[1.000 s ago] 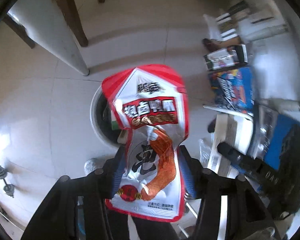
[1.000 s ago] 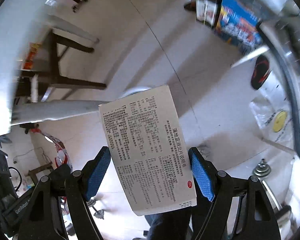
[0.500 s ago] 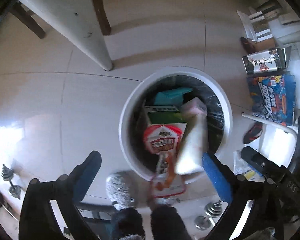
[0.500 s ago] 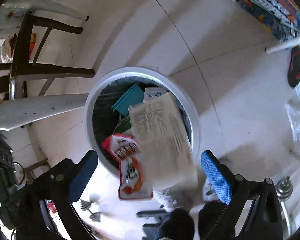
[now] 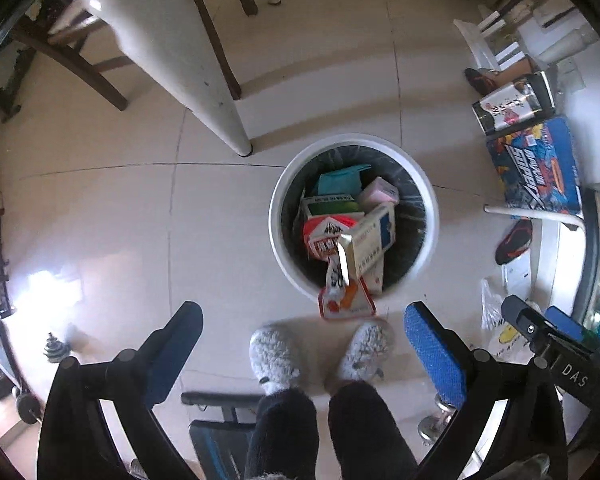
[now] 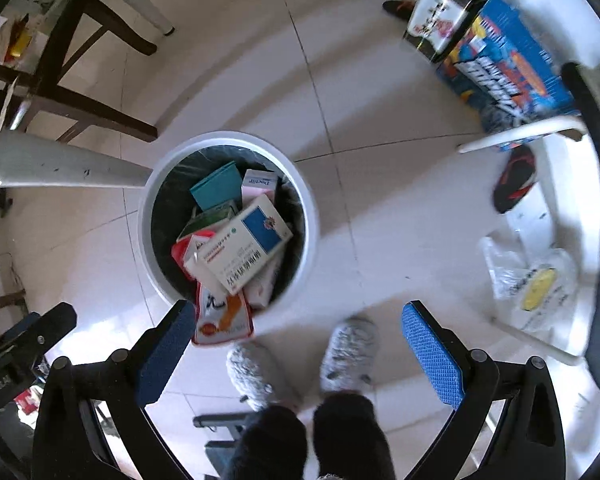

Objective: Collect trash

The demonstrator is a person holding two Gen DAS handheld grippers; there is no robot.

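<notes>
From the left wrist view, the left gripper (image 5: 302, 342) points down at the floor with its two blue-padded jaws spread wide and nothing between them. Past them stands one round white trash bin with a dark liner (image 5: 278, 236). Inside it lie one teal box (image 5: 338, 184), one pink carton (image 5: 380, 194), one green-and-white box (image 5: 328, 206), and one white medicine box with a blue panel (image 5: 370, 242) resting on top. One red-and-white snack wrapper (image 5: 342, 296) hangs over the near rim, its lower end outside the bin above the floor. Two grey fuzzy slippers (image 5: 274, 358) on the person's feet stand just beside the bin. The floor is pale glossy tile (image 5: 100, 208); a white table leg (image 5: 188, 64) meets it near the bin, and dark wooden chair legs (image 5: 216, 40) stand behind.

From the right wrist view, the right gripper (image 6: 296, 344) likewise aims downward, its two jaws fully apart and empty. The same bin (image 6: 310, 216) sits up and left of centre, the medicine box (image 6: 244, 246) lying slanted across the other trash, and the wrapper (image 6: 220, 316) draped over the rim just beside the left jaw's pad. At the right, well apart from the bin, lie one blue printed carton (image 6: 504, 68), one black-and-red shoe (image 6: 514, 180) and one clear plastic bag with a yellow mark (image 6: 528, 280).
</notes>
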